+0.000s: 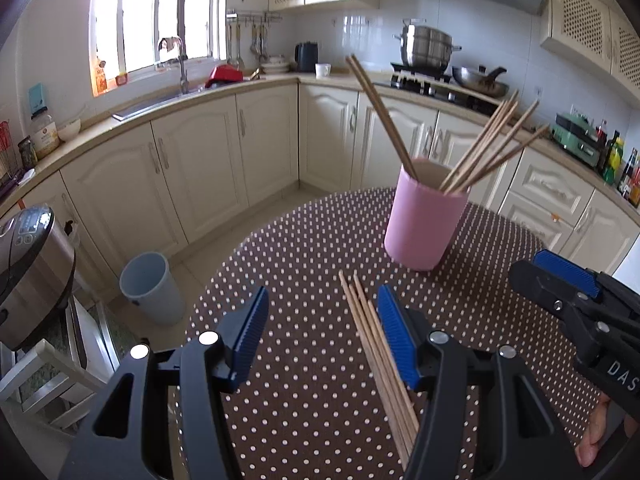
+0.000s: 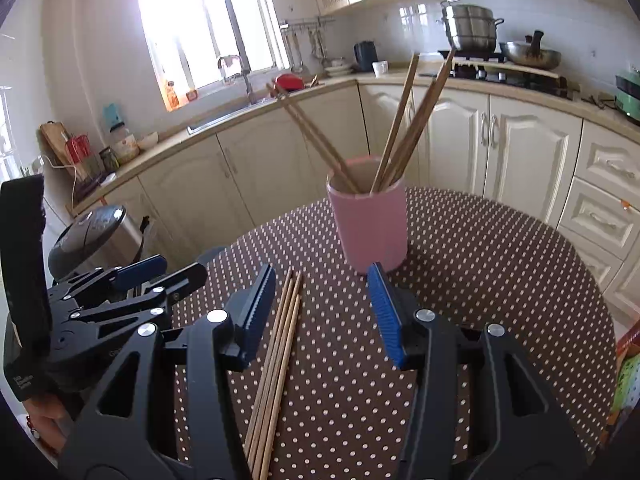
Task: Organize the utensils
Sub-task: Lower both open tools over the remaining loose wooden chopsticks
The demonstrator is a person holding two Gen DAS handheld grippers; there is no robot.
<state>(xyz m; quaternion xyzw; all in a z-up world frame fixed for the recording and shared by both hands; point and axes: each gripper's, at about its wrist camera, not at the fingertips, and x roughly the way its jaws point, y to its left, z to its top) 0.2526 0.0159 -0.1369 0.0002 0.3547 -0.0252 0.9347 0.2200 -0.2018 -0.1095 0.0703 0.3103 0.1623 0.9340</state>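
Observation:
A pink cup [image 1: 424, 224] stands on the brown dotted table [image 1: 304, 256] and holds several wooden chopsticks [image 1: 484, 148] that lean out of it. It also shows in the right wrist view [image 2: 370, 224]. A bundle of loose chopsticks [image 1: 376, 348] lies flat on the table, just inside my left gripper's right finger; the bundle also shows in the right wrist view [image 2: 280, 344]. My left gripper [image 1: 322, 332] is open and empty above the table. My right gripper [image 2: 322, 316] is open and empty, with the bundle beside its left finger.
Cream kitchen cabinets [image 1: 192, 160] and a counter ring the table. A grey waste bin [image 1: 150, 286] stands on the floor at left, beside a rice cooker [image 1: 30, 272]. A stove with a steel pot [image 1: 426, 50] is at the back right.

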